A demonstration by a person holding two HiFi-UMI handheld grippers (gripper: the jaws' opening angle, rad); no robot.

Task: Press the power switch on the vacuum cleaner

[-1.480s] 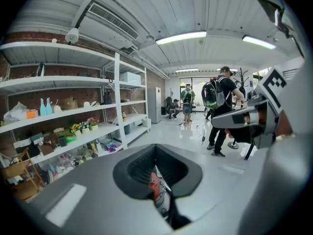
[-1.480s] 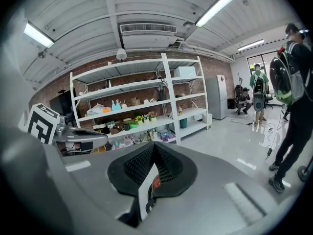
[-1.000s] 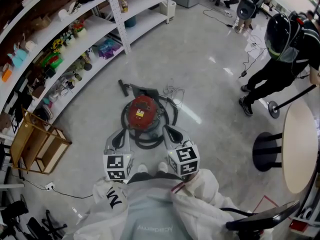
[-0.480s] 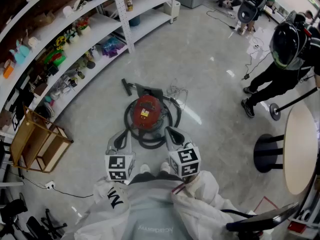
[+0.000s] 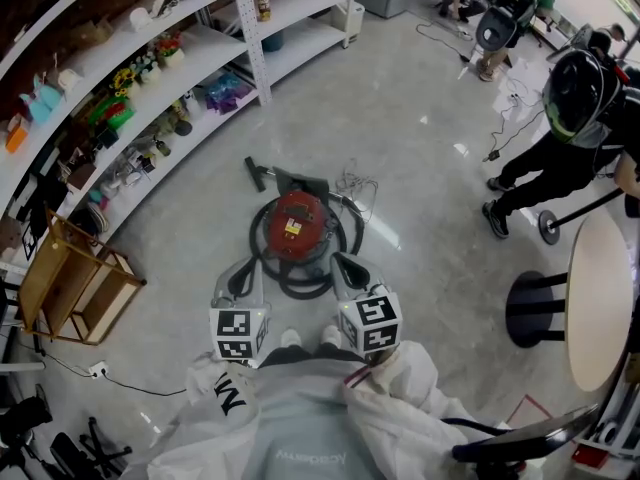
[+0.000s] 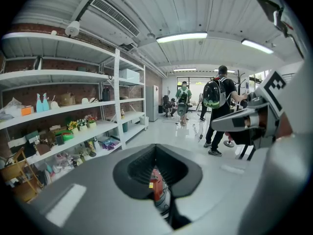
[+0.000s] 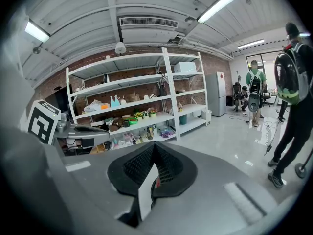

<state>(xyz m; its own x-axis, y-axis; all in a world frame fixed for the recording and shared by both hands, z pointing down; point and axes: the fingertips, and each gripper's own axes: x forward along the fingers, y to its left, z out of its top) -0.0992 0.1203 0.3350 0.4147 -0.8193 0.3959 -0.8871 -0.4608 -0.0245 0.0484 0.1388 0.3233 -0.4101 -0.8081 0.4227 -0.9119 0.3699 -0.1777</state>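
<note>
Red round canister vacuum cleaner [image 5: 297, 224] with a black hose sits on the glossy grey floor [image 5: 420, 168]. At its 7 o'clock the left gripper [image 5: 238, 280], at 5 o'clock the right gripper [image 5: 346, 268], both with jaws closed and empty.

From the head view the power switch on the vacuum cleaner [image 5: 295, 226] is too small to pick out. The left hand-held gripper [image 6: 156, 152], jaws together, hides all but a red sliver of it. At 2 o'clock a person [image 5: 585, 118] is cut off by the edge. At 10 o'clock the shelves [image 5: 150, 83] hold clutter too small to name.
</note>
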